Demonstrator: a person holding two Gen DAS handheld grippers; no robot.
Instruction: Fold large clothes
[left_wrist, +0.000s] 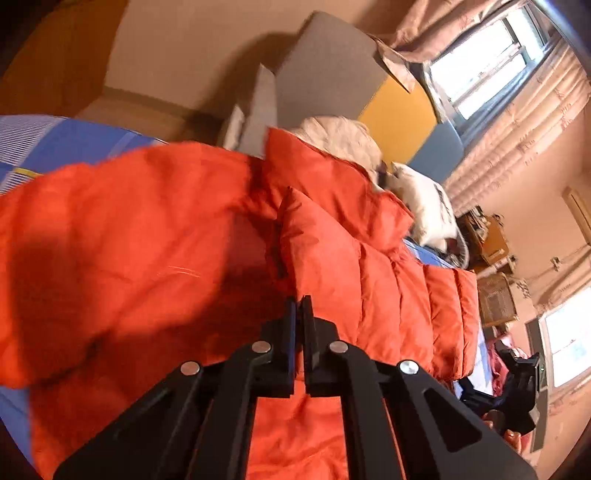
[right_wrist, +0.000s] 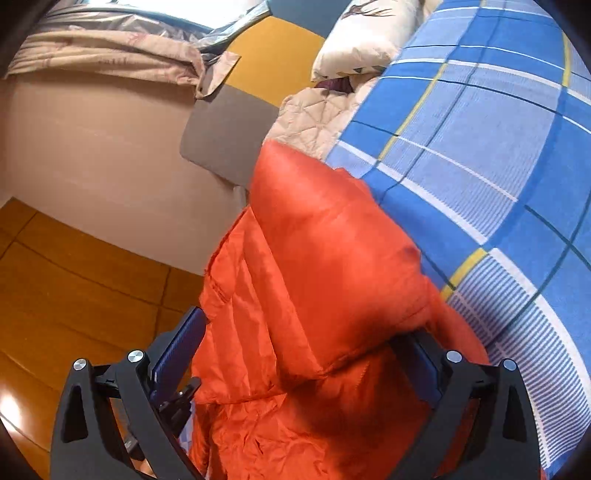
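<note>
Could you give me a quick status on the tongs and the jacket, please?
Left tongs shut over jacket. Right tongs wide, jacket bunched between. Jacket on bed, unfolded. Nothing in the way.

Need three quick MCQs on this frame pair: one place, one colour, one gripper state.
1. Where does the orange puffer jacket lie?
A. on the blue plaid bed sheet
B. on the wooden floor
C. on a chair

2. What colour is the headboard panel beside the grey one?
A. green
B. yellow
C. red

3. How do the left gripper jaws stand?
A. wide open
B. closed together
C. out of view

Key: 1 A, plaid sheet shows around the jacket; 2 B, yellow panel behind the pillows; 3 B, fingers nearly meet over the jacket.
</note>
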